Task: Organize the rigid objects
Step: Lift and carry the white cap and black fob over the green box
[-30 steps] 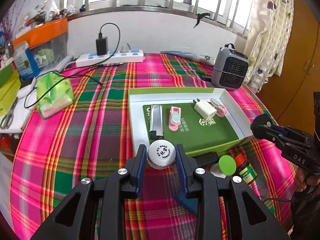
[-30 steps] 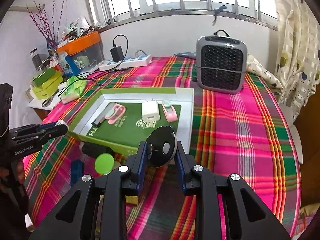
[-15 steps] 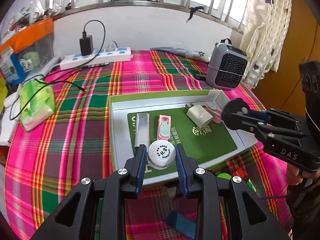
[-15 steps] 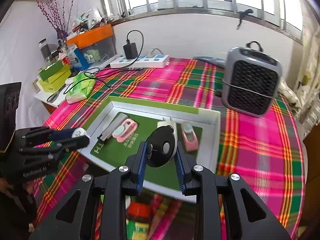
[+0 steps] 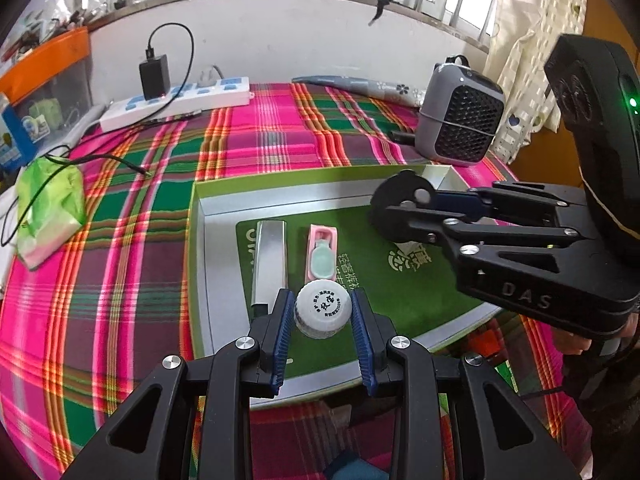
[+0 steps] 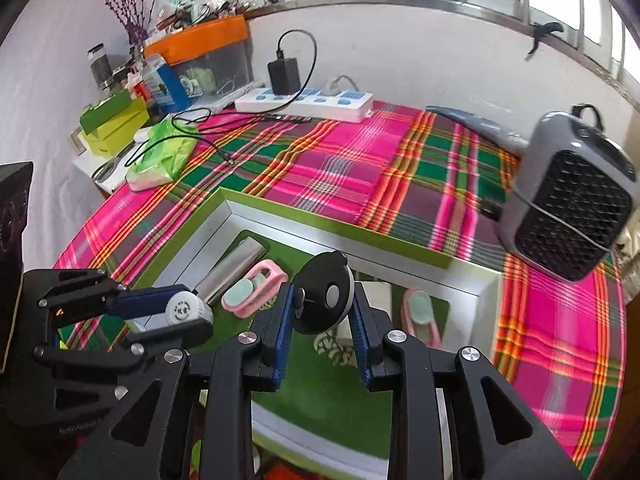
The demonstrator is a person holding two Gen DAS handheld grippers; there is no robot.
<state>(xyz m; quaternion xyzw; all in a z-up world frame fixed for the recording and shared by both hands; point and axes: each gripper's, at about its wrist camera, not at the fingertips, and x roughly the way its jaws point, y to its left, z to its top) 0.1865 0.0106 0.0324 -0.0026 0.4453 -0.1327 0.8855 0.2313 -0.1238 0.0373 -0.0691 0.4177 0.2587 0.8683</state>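
Observation:
My left gripper [image 5: 322, 316] is shut on a white bottle cap [image 5: 322, 314] with printed text, held over the near part of the green box tray [image 5: 224, 200]. My right gripper [image 6: 323, 308] is shut on a black round disc [image 6: 326, 298] and hangs over the tray's middle; it also shows in the left wrist view as the right gripper [image 5: 404, 210]. In the tray lie a silver bar [image 5: 271, 258], a pink clip [image 5: 322, 254], a second pink clip [image 6: 420, 314] and a white block [image 6: 344, 332], partly hidden behind the disc.
The tray sits on a pink and green plaid cloth [image 5: 120, 280]. A grey heater [image 5: 460, 128] stands at the back right, a white power strip [image 5: 176, 100] with a black charger at the back, a green tissue pack [image 5: 48, 208] at left. Small items lie below the tray's near edge.
Both grippers have moved forward over the tray with their loads. The right gripper has swung in from the tray's right edge toward its middle and rolled slightly.

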